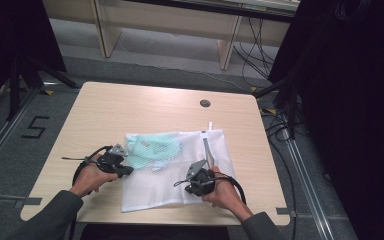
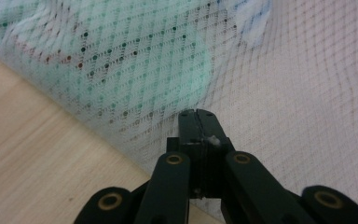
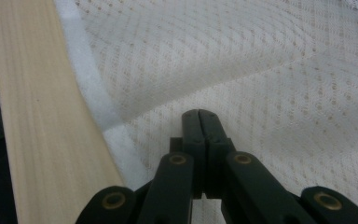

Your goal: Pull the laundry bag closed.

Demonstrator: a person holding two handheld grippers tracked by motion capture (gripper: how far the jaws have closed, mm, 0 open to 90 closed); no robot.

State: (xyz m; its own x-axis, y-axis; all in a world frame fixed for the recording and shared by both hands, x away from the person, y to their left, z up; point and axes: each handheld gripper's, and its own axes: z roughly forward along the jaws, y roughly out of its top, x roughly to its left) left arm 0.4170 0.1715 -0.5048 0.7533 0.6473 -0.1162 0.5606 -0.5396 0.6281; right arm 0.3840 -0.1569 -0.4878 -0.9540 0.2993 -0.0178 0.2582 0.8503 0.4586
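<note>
A: Where is the mesh laundry bag (image 1: 175,167) right now?

B: It lies flat on the wooden table (image 1: 130,102), toward the near edge, with a mint-green garment (image 1: 152,149) inside its far-left part. A zipper strip (image 1: 207,150) runs along the bag near its right side.

A: And the 2 grippers?

B: The left gripper (image 1: 126,170) sits at the bag's left edge, just below the green garment. The right gripper (image 1: 196,188) is over the bag's lower right part, close to the near end of the zipper.

A: Are they holding the mesh?

B: Both have their jaws pressed fully together. In the left gripper view the left gripper's tips (image 2: 196,116) meet with no gap, lying against the mesh, and a small white fleck shows at the seam, but I cannot tell whether fabric is pinched. In the right gripper view the right gripper's tips (image 3: 200,116) are likewise together over plain white mesh beside the bag's hemmed edge (image 3: 91,98).

A: Why stand at opposite sides?

B: My judgement: 1 hand per side lets the person steady or spread the bag, keeping the garment lying flat inside.
</note>
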